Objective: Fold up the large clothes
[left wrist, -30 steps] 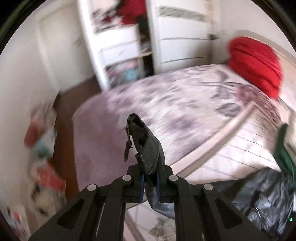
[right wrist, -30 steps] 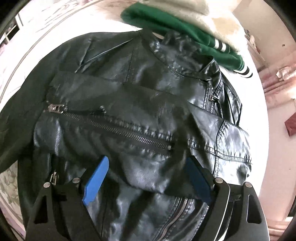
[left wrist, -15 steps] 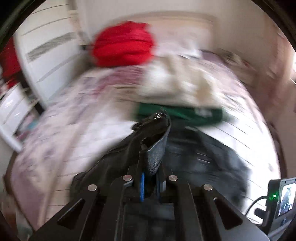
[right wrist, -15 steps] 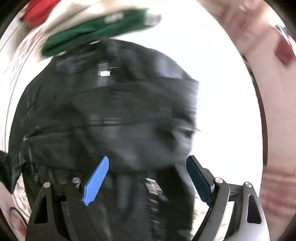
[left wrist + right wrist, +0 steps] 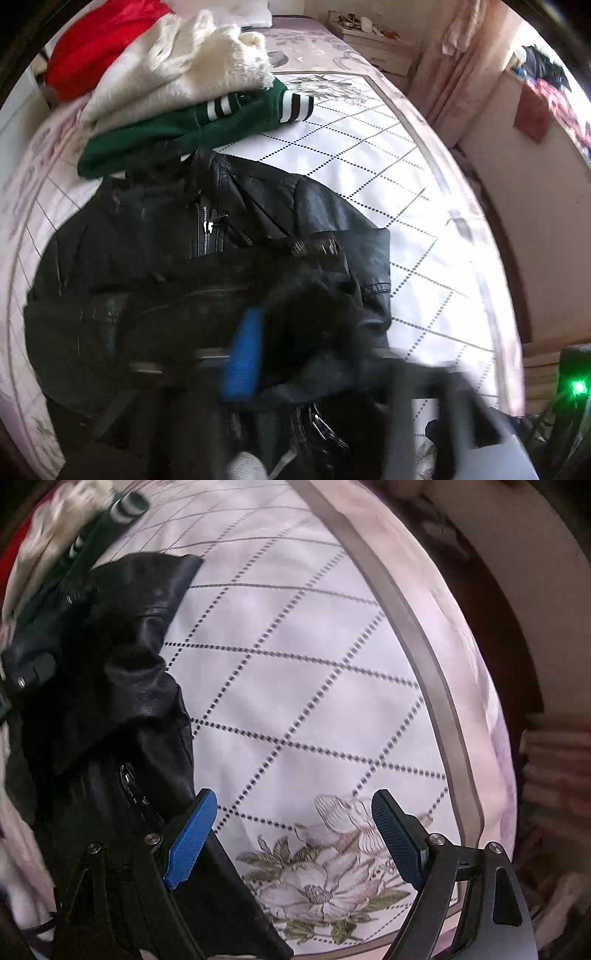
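Observation:
A black leather jacket (image 5: 177,266) lies on the white quilted bedspread (image 5: 369,155), with a sleeve folded across its front. My left gripper (image 5: 295,350) is blurred; its jaws stand apart, with one blue pad (image 5: 243,354) showing and the sleeve end lying between them. My right gripper (image 5: 291,834) is open and empty over the bedspread (image 5: 303,686), just right of the jacket's edge (image 5: 122,709).
A green garment with white stripes (image 5: 192,125), a cream knit (image 5: 177,74) and a red bundle (image 5: 99,40) lie beyond the jacket. The bed's edge (image 5: 476,243) runs along the right, with a pink curtain (image 5: 454,74) and a wall beyond.
My left gripper carried the sleeve from the left over the jacket and opened. My right gripper swung right, off the jacket, to over the bare bedspread.

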Tool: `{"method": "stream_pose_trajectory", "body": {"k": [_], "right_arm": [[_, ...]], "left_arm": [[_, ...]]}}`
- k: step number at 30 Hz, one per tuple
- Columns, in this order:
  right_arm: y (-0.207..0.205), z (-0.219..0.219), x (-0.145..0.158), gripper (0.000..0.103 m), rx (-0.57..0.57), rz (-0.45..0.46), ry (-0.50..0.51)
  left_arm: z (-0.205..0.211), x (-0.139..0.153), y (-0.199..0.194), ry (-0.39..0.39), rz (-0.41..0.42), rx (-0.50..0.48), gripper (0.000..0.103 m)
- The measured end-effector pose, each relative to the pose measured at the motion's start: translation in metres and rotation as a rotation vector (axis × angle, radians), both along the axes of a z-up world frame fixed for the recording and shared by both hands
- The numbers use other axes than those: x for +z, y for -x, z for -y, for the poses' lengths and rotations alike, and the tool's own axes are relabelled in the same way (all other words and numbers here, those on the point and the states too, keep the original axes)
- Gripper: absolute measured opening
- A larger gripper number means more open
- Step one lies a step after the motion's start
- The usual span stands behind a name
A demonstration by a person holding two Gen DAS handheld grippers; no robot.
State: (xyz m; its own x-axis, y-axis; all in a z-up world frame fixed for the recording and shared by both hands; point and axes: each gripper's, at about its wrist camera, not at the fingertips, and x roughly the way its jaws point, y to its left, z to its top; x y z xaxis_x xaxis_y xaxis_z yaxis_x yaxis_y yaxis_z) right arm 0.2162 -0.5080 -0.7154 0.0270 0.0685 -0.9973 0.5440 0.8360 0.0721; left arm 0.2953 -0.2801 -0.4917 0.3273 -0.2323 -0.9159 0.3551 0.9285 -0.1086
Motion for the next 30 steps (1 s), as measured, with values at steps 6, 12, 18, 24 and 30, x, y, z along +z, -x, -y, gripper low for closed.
{"method": "stream_pose_trajectory", "body": {"k": [6,12,18,24,30], "right_arm": [[0.008,0.017,0.007,0.087,-0.065,-0.003,-0.127],[-0.017,0.011,0.033,0.087,-0.102,0.152,-0.227],[-0.091,-0.024,0.035,0.087,-0.054,0.255,-0.22],[-0.159,-0.072,0.015,0.082,0.161,0.205,-0.113],[-0.169,-0.097,0.02,0.029,0.281,0.205,0.148]], "left_arm": [[-0.067,0.001,-0.003,0.036,-0.073,0.152,0.096],[-0.178,0.013,0.003,-0.04,-0.026,0.484,0.097],[-0.273,-0.014,-0.006,-0.072,-0.113,0.787,0.096],[-0.304,-0.059,-0.036,-0.118,-0.2,0.856,0.097],[-0.292,-0.078,-0.068,-0.164,-0.182,0.758,0.103]]}}
